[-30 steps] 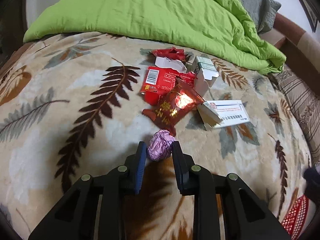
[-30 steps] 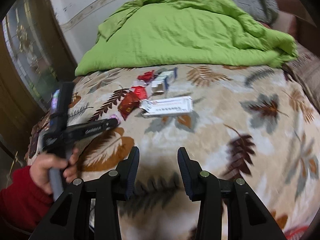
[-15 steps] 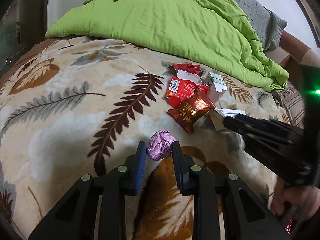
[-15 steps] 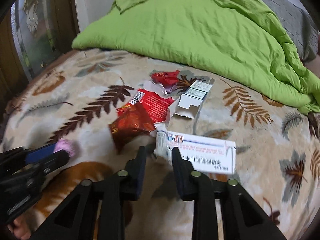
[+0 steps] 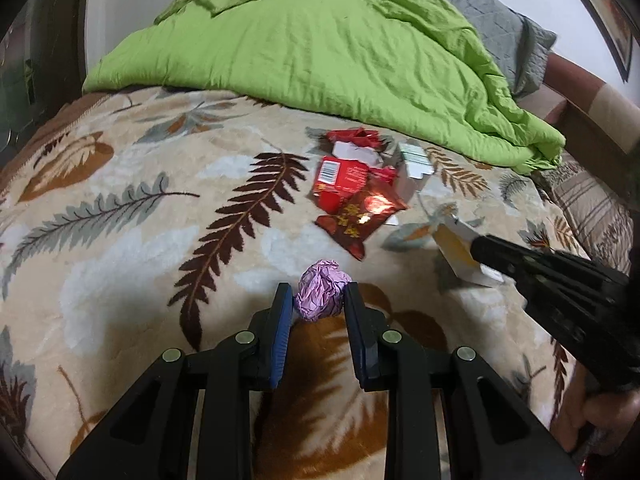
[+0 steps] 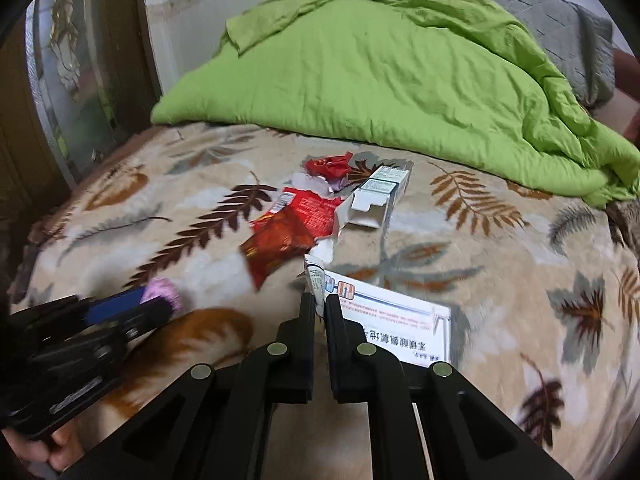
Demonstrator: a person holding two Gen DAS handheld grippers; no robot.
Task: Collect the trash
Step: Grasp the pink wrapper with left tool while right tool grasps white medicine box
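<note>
From the left wrist camera, the left gripper [image 5: 318, 304] squeezes a crumpled purple paper ball [image 5: 322, 296] between its two fingers, pads pressed on both sides, just above the leaf-pattern blanket [image 5: 120, 240]. Farther off lies a heap of trash: a shiny red wrapper [image 5: 360, 216], a flat red packet [image 5: 344, 180] and a small open carton [image 5: 414, 168]. Behind them is a green quilt [image 5: 340, 52]. On the right, the right gripper [image 5: 480, 250] comes in from the side, its tip on a white box [image 5: 460, 256], but this view shows only the box's end. The right wrist camera shows much more of that white box [image 6: 392, 324], with its printed side facing up, lying near and to the right. The right gripper [image 6: 318, 304] has its fingers nearly together, pinching the box's thin end flap. On the left here, the left gripper [image 6: 160, 304] shows from the side with the purple paper ball [image 6: 164, 292] at its tip.
</note>
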